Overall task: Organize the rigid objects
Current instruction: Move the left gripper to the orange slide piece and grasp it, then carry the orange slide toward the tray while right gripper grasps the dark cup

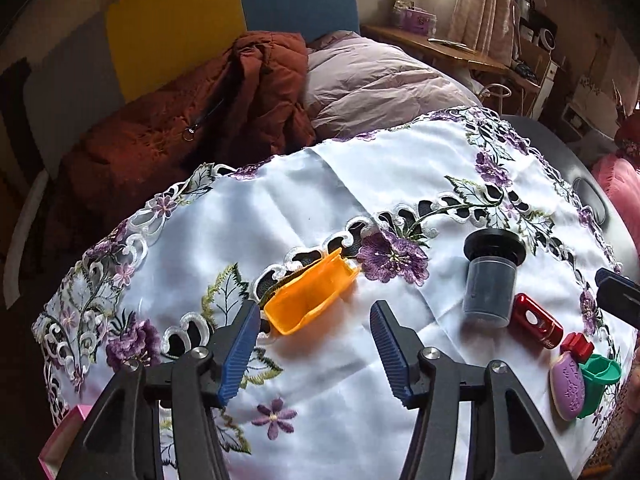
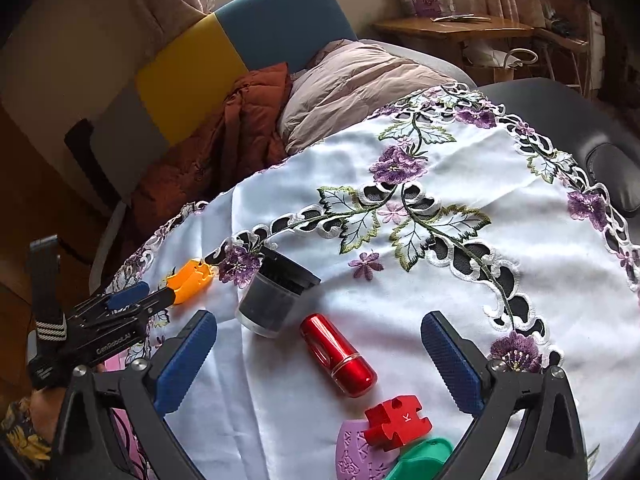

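An orange plastic holder [image 1: 312, 292] [image 2: 190, 276] lies on its side on the white embroidered cloth [image 1: 320, 192]. My left gripper [image 1: 314, 312] [image 2: 148, 296] stands open just before it, pads not touching it. To the right stand a dark jar with a black lid [image 1: 490, 280] [image 2: 272, 296], a red metal cylinder [image 1: 538, 320] [image 2: 340, 356], a red puzzle block [image 1: 578, 346] [image 2: 398, 422], a purple patterned piece [image 1: 568, 390] [image 2: 356, 456] and a green piece [image 1: 600, 380] [image 2: 424, 460]. My right gripper [image 2: 319, 318] hangs open over the red cylinder, holding nothing.
A pink box [image 1: 60, 440] sits at the cloth's near left corner. Beyond the table lies a bed with a rust jacket [image 1: 224, 120] and a pale quilt [image 1: 372, 84]. A wooden desk [image 2: 452, 26] stands at the back right. The black table edge [image 2: 580, 120] shows past the cloth.
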Demonstrator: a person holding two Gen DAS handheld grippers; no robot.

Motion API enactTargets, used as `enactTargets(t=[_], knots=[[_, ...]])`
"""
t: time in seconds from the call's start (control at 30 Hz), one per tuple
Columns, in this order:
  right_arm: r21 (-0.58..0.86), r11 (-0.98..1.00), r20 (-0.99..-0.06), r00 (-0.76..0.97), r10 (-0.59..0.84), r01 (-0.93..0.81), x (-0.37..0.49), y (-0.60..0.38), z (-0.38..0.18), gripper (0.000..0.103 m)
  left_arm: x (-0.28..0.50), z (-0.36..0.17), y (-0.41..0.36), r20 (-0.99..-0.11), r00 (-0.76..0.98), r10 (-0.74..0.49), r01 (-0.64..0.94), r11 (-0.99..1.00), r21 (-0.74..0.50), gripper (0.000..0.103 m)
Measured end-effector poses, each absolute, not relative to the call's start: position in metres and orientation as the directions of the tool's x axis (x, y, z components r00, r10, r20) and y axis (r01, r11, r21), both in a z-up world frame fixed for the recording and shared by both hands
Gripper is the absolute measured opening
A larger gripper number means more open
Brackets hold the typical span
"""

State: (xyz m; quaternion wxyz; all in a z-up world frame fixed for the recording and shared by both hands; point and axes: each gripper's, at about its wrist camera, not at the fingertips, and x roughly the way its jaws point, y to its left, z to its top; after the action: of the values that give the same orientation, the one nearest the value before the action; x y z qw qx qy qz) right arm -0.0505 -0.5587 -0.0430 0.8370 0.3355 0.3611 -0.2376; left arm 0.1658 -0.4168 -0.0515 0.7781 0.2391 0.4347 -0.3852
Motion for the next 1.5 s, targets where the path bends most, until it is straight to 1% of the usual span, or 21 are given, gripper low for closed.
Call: enactTargets(t=[0.07, 0.17, 0.27, 0.33, 0.4, 0.57, 0.77, 1.17, 1.27, 1.5], knots=[[0.395, 0.658, -0.765, 0.626, -0.151, 0.641, -0.051, -0.560, -0.044, 0.103, 0.170, -0.057, -0.424, -0.865, 0.318, -0.387, 0.819, 0.572, 0.045, 0.065], [0.404, 0.651, -0.765, 0.628, -0.145, 0.642, -0.051, -0.561, -0.045, 0.103, 0.175, -0.069, -0.435, -0.876, 0.322, -0.359, 0.834, 0.546, 0.082, 0.065], [0.408, 0.650, -0.764, 0.630, -0.141, 0.641, -0.051, -0.562, -0.044, 0.103, 0.179, -0.076, -0.442, -0.880, 0.316, -0.356, 0.839, 0.537, 0.085, 0.064], [0.407, 0.652, -0.763, 0.631, -0.143, 0.640, -0.051, -0.561, -0.044, 0.103, 0.180, -0.081, -0.446, -0.885, 0.302, -0.353, 0.841, 0.535, 0.074, 0.056], [0.396, 0.660, -0.762, 0.629, -0.153, 0.639, -0.050, -0.560, -0.043, 0.103, 0.179, -0.087, -0.448, -0.890, 0.297, -0.347, 0.845, 0.530, 0.075, 0.026], [0.376, 0.676, -0.758, 0.630, -0.168, 0.633, -0.049, -0.558, -0.041, 0.103, 0.168, -0.078, -0.427, -0.861, 0.302, -0.408, 0.820, 0.572, 0.017, 0.026], [0.372, 0.681, -0.764, 0.624, -0.161, 0.631, -0.048, -0.557, -0.043, 0.103, 0.139, -0.059, -0.391, -0.841, 0.297, -0.452, 0.765, 0.640, -0.074, 0.026], [0.373, 0.695, -0.786, 0.607, -0.116, 0.615, -0.043, -0.551, -0.052, 0.103, 0.057, -0.027, -0.315, -0.800, 0.333, -0.499, 0.723, 0.679, -0.123, 0.026], [0.374, 0.705, -0.783, 0.613, -0.108, 0.603, -0.042, -0.548, -0.053, 0.103, 0.043, -0.021, -0.296, -0.793, 0.339, -0.507, 0.716, 0.686, -0.132, 0.026], [0.428, 0.700, -0.774, 0.632, -0.042, 0.571, -0.033, -0.545, -0.055, 0.103, 0.026, -0.007, -0.255, -0.767, 0.368, -0.526, 0.699, 0.701, -0.145, 0.026]])
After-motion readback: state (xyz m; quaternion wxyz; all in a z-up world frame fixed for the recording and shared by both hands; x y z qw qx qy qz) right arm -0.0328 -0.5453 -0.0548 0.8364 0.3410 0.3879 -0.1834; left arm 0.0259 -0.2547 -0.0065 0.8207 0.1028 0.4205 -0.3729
